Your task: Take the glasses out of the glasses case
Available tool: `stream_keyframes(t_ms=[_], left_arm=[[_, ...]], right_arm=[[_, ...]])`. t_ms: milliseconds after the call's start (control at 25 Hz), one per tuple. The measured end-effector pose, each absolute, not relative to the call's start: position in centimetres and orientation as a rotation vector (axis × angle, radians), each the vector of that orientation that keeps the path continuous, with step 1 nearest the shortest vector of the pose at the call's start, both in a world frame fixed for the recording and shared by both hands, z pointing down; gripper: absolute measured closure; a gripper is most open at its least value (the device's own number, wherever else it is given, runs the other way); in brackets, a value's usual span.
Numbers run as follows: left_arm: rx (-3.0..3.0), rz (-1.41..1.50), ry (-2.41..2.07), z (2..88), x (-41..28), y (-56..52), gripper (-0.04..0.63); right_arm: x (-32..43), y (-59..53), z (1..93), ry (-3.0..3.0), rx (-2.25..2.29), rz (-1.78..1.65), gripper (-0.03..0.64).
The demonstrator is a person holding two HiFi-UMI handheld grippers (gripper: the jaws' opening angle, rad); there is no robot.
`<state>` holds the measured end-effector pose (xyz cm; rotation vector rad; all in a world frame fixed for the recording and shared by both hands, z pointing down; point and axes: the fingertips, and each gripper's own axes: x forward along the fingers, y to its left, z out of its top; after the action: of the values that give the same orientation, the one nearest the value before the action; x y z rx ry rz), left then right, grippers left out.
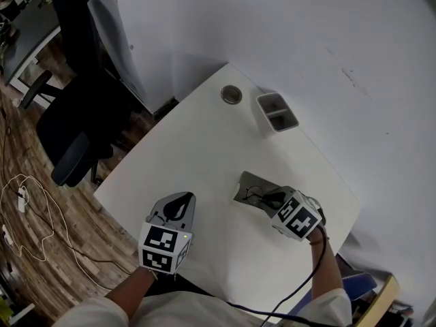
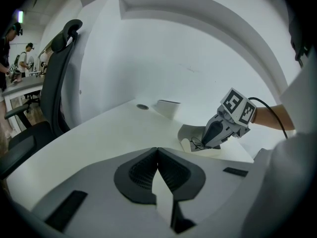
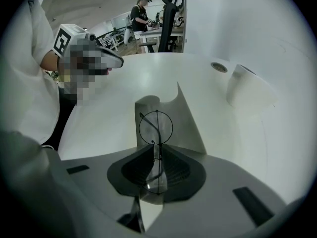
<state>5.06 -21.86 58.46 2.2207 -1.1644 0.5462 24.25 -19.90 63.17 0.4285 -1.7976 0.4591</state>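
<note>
An open grey glasses case [image 1: 249, 182] is seen lying flat on the white table [image 1: 204, 142], and all places are given from it. The right claw [image 3: 156, 157] is held at the case's near end and is pinched on thin black wire glasses [image 3: 156, 127]. One lens is caught edge-on between the jaws, and the other round lens stands upright just ahead of them, above the case's open grey inside. Whether the glasses still touch the case cannot be told. The left claw [image 2: 157, 151] is pressed together with nothing in it. It is held well apart from the case, to its left and slightly nearer the person, over the table's near edge. A white two-compartment holder [image 1: 277, 111] is set beyond the case near the wall, and a small round metal disc [image 1: 231, 95] lies just left of that holder. A black office chair [image 1: 71, 142] is seen far left of the case, off the table, with pale cables [image 1: 41, 216] on the wooden floor [image 1: 61, 264] beside it.
</note>
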Motion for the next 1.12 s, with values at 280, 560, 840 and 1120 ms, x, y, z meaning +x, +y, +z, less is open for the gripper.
stream_keyframes(t_ms=[280,560,840,1120], left_arm=[[2.231,0.542,-1.136,58.5,5.8,-21.9,0.577],[2.241,0.544,-1.119,58.4,6.3,-22.0,0.577],[2.248,0.545,-1.121,58.0,6.3,-21.9,0.577],[2.259,0.545,-1.128,57.5,6.4,-21.6,0.577]], right_arm=[[24.2,-19.8,63.5,-1.772,0.398,0.476,0.546],[23.9,-19.8,63.1,-1.810,0.410,0.480,0.560],[23.9,-20.0,62.5,-1.832,0.449,0.442,0.575],[24.6,-20.7,61.7,-1.840,0.557,0.389,0.577]])
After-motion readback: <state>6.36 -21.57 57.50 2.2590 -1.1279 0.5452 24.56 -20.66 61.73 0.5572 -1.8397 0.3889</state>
